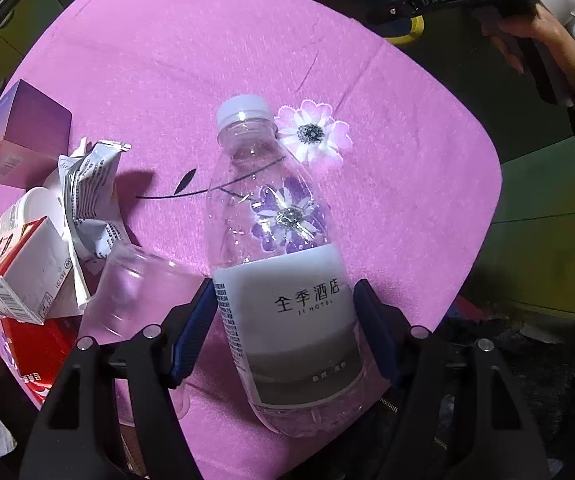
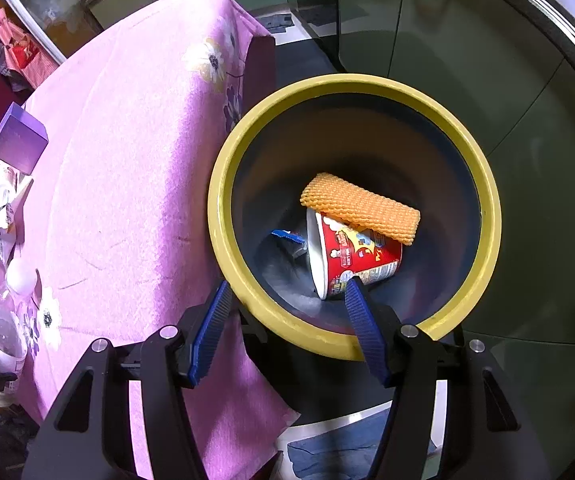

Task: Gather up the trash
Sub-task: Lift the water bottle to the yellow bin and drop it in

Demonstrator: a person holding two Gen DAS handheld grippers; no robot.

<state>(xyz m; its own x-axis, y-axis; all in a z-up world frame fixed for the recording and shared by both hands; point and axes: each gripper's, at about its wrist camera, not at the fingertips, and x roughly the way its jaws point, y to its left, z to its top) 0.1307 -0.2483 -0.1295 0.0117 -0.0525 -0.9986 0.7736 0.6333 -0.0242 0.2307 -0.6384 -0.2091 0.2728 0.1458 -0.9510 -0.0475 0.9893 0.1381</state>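
A clear plastic bottle (image 1: 283,280) with a white cap and a grey-white label lies on the pink flowered tablecloth (image 1: 207,60), cap pointing away. My left gripper (image 1: 283,292) points down over it, its blue pads against the two sides of the label. In the right wrist view the same bottle (image 2: 3,320) shows at the far left edge. My right gripper (image 2: 287,292) hangs open over the yellow-rimmed bin (image 2: 223,200) with nothing between its fingers. Inside the bin lie a red noodle cup (image 2: 355,256), an orange foam net (image 2: 359,208) and a blue wrapper (image 2: 287,236).
Left of the bottle sits a pile: a clear plastic cup (image 1: 139,292), a red-and-white carton (image 1: 27,276), a crumpled white wrapper (image 1: 91,192), a red pack (image 1: 43,356) and a purple box (image 1: 23,136). A person's hand (image 1: 527,28) holds the other gripper near the bin (image 1: 411,28), beyond the table's far edge.
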